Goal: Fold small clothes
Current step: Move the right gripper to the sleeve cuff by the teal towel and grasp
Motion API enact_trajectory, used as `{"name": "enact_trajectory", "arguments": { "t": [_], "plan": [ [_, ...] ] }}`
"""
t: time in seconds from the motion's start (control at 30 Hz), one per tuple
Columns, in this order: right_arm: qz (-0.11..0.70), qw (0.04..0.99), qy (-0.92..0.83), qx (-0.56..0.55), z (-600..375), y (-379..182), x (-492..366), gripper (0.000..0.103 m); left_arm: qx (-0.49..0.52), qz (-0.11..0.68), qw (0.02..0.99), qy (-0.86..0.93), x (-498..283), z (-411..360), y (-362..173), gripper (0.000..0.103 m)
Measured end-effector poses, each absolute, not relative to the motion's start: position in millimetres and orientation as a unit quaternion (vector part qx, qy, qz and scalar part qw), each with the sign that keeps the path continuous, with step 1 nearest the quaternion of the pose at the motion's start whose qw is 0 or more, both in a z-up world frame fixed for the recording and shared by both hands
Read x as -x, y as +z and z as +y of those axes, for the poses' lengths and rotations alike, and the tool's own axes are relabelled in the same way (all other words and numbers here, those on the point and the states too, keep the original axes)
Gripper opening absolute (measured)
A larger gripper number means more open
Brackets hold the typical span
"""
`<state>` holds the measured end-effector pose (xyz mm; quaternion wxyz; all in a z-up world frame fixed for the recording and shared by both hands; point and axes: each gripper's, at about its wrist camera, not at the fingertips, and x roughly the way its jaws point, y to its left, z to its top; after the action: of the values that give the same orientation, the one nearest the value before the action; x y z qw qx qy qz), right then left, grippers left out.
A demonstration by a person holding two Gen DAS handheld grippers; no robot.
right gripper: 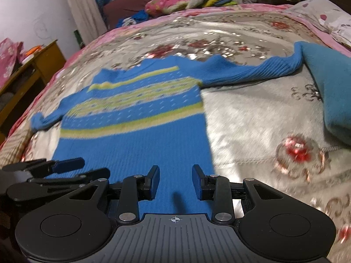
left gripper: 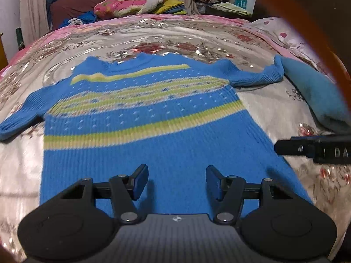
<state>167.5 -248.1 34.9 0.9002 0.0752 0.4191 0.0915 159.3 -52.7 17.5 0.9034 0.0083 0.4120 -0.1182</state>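
A small blue knitted sweater (left gripper: 140,118) with yellow-green stripes lies flat on the bed, sleeves spread out to both sides. It also shows in the right wrist view (right gripper: 136,118). My left gripper (left gripper: 177,182) is open and empty, over the sweater's bottom hem. My right gripper (right gripper: 175,180) is open and empty, over the hem's right part. In the left wrist view the right gripper's finger (left gripper: 311,149) enters from the right edge. In the right wrist view the left gripper's fingers (right gripper: 68,163) show at the left.
A teal garment (right gripper: 329,92) lies right of the sweater, against its right sleeve. The floral bedspread (right gripper: 252,120) covers the bed. Pillows and folded cloth (left gripper: 136,2) pile at the headboard. A wooden cabinet (right gripper: 28,74) stands left of the bed.
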Motion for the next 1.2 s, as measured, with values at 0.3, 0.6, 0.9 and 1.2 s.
{"name": "enact_trajectory", "arguments": {
  "t": [0.3, 0.6, 0.9, 1.2],
  "plan": [
    [0.415, 0.904, 0.055, -0.084, -282, 45, -227, 0.032, 0.012, 0.404, 0.906, -0.127, -199, -65, 16, 0.064],
    [0.411, 0.906, 0.014, -0.100, -314, 50, -283, 0.032, 0.029, 0.407, 0.903, -0.134, -232, -75, 6, 0.065],
    [0.399, 0.907, -0.061, -0.120, -349, 46, -357, 0.032, 0.057, 0.403, 0.903, -0.135, -241, -66, 2, 0.065],
    [0.408, 0.893, -0.129, -0.138, -376, 27, -407, 0.033, 0.049, 0.401, 0.904, -0.141, -237, -61, 2, 0.066]
  ]
}}
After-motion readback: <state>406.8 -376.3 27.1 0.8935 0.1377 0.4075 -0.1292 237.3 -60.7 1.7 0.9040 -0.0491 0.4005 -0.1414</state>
